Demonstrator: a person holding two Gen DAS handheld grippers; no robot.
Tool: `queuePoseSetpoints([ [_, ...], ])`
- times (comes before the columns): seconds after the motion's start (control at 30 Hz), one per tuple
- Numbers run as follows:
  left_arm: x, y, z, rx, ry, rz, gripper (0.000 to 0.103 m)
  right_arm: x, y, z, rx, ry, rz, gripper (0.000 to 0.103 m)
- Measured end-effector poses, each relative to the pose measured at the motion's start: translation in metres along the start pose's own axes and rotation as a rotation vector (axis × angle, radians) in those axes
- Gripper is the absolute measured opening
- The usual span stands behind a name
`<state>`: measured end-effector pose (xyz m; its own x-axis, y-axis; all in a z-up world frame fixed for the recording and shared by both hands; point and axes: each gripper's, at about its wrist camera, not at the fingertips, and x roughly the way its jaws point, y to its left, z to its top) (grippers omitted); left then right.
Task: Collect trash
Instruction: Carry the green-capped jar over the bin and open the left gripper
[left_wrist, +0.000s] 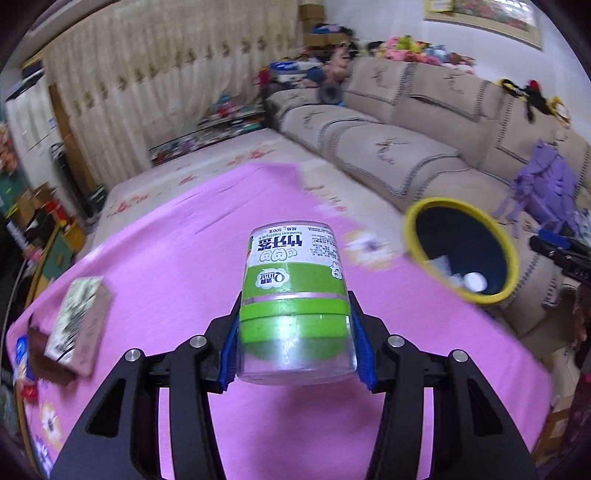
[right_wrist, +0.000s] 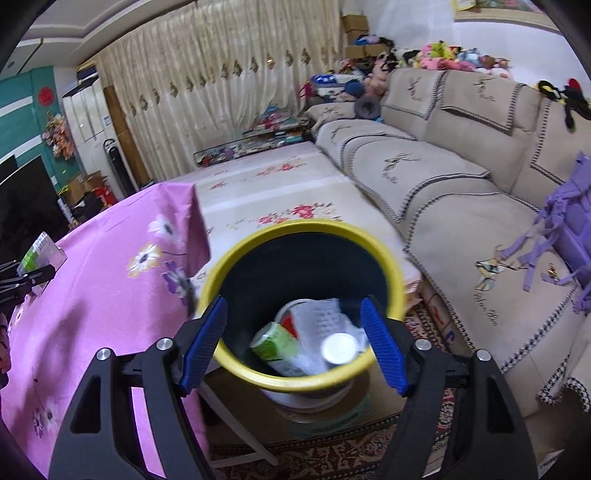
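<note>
**Trash run: toothpick jar clamped, bin held up off the table edge**

Trash is already partly collected: inside the yellow-rimmed bin (right_wrist: 303, 302) a green-and-white carton (right_wrist: 275, 345), some white crumpled plastic (right_wrist: 325, 321) and a round white lid (right_wrist: 340, 349) can be seen. The next piece, a clear toothpick jar (left_wrist: 293, 299) with a green label, is pinched across its lower body by the left gripper (left_wrist: 293, 343), both blue pads pressed on its sides, and it's carried above the pink floral tablecloth (left_wrist: 177, 236). The bin's rim is clasped between the jaws of the right gripper (right_wrist: 295, 347), spread wide, pads tight on the rim's outside on both sides.

Still left, by the look of it: a flat printed box (left_wrist: 79, 321) and a few wrappers near the table's left edge, too blurry to name.

Room-wise, the stretch of cloth between jar and bin is bare, so a sideways path to the rim looks open. The bin is held just past the table's right edge, with the beige sofa (right_wrist: 461, 192) close behind, so swing space there is judged tight.
</note>
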<state>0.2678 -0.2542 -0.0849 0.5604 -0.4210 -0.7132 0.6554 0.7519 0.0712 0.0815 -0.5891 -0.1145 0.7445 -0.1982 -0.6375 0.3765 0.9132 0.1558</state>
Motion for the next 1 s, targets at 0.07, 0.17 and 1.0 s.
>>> queuePoseSetpoints([
  [0.07,0.003,-0.029,0.013,0.036,-0.005,-0.030,0.050,-0.008,-0.014,-0.003,0.015,-0.011,-0.020,0.071],
  [0.17,0.013,-0.071,0.029,0.082,-0.001,-0.086,0.050,-0.016,-0.030,-0.007,0.033,-0.018,-0.042,0.071],
  [1.0,0.166,-0.244,0.101,0.146,0.099,-0.253,0.084,-0.021,-0.118,-0.031,0.151,0.014,-0.159,0.071],
])
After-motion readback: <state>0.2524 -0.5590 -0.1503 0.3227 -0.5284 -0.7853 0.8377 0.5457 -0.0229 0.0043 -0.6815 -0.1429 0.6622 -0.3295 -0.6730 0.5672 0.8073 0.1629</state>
